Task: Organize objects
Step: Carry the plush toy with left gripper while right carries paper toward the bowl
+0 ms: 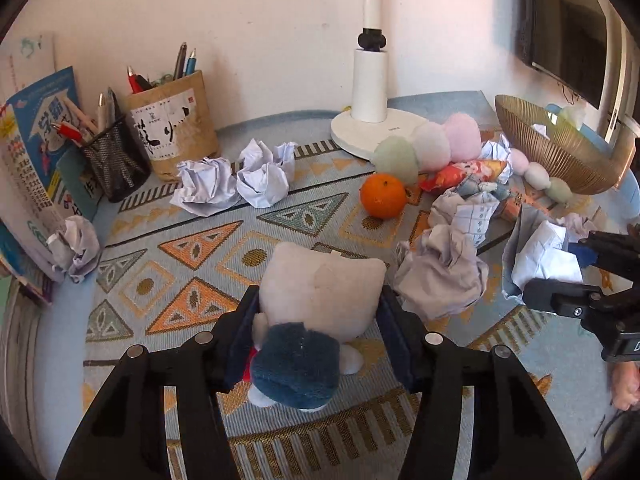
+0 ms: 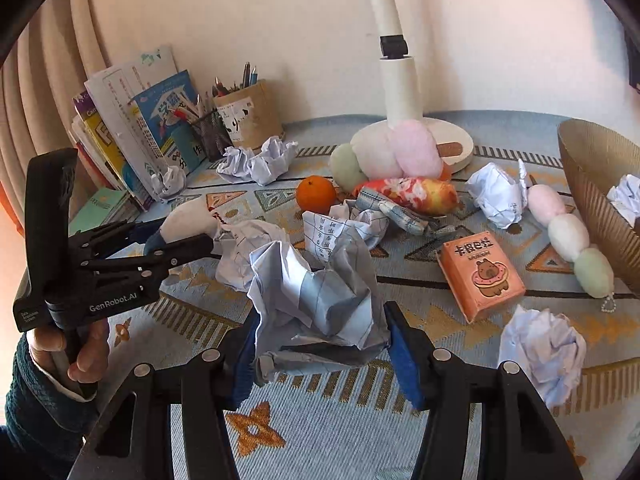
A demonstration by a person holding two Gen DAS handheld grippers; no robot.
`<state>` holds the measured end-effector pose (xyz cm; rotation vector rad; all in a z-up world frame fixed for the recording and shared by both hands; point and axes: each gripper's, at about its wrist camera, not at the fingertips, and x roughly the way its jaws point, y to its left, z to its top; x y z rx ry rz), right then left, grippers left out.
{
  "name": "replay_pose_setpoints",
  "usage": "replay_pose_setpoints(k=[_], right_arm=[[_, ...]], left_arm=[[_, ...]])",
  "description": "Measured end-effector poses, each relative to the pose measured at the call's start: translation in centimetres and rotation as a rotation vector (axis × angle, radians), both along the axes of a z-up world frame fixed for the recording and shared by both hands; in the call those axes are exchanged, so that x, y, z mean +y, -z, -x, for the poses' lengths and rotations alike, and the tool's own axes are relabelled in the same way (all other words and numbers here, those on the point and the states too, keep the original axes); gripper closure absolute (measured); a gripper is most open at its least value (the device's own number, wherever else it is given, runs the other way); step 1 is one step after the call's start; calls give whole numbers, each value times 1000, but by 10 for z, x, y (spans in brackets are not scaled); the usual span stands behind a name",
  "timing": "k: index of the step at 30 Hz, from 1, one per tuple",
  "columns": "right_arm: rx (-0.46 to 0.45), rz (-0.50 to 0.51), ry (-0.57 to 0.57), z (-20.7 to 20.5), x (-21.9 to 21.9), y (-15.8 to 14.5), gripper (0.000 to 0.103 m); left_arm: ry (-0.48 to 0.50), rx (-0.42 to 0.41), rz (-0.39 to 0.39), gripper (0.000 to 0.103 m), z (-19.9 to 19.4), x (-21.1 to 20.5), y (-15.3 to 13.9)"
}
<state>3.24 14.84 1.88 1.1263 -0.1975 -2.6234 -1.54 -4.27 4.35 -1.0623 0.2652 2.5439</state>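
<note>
Between the left jaws, plush toy point(image 1: 320, 300), between the right, crumpled paper point(image 2: 320, 304)

The left tongs point(image 1: 318, 312) point slantwise down at the worktop point(image 1: 168, 216), their blue pads pressed against both sides of a plush toy point(image 1: 316, 300). A bare hand point(image 2: 76, 350) in a dark sleeve grips their handle from below. The right tongs point(image 2: 320, 336), to the right of that toy, slant down likewise, their pads closed on a crumpled paper ball point(image 2: 320, 300).
</note>
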Motion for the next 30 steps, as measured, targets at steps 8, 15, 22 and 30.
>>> replay_pose_setpoints(k=[8, 15, 22, 30], right_arm=[[180, -106, 131, -58, 63, -47, 47], [106, -116, 235, -73, 138, -20, 46], [-11, -149, 296, -65, 185, 11, 45], [-88, -82, 299, -56, 197, 24, 45]], left_arm=[[8, 120, -149, 49, -56, 34, -62], [30, 29, -335, 49, -82, 91, -40], [13, -60, -292, 49, -85, 136, 2], [-22, -82, -224, 49, -81, 141, 14]])
